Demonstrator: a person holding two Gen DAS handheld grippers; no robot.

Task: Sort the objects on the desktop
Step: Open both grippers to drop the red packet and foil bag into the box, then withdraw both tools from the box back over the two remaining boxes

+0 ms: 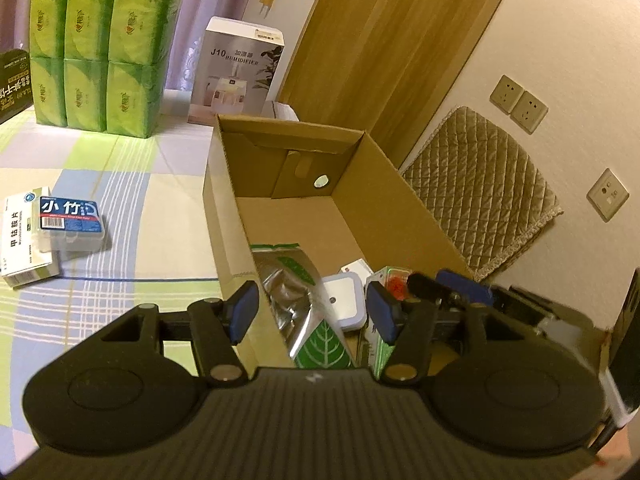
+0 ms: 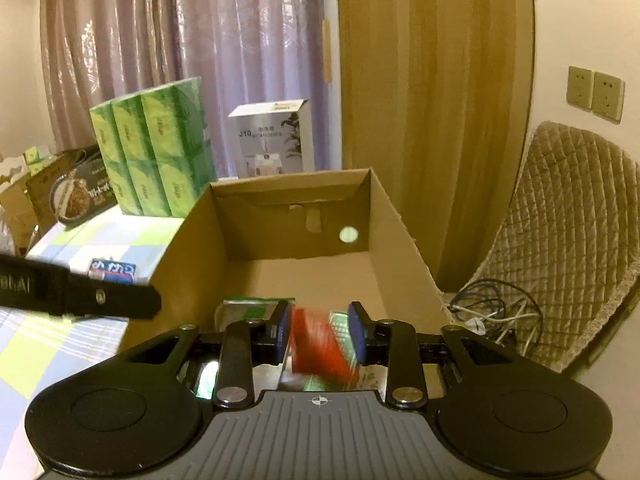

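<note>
One "J10 HUMIDIFIER" box [image 1: 240, 72]

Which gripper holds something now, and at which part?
The left gripper is open and holds nothing. A blurred red packet lies between the right gripper's fingers; whether they grip it cannot be told.

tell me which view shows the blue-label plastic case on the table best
The left wrist view: the blue-label plastic case lies fully visible atop a white box. The right wrist view catches only its label, behind the left gripper's body.
</note>
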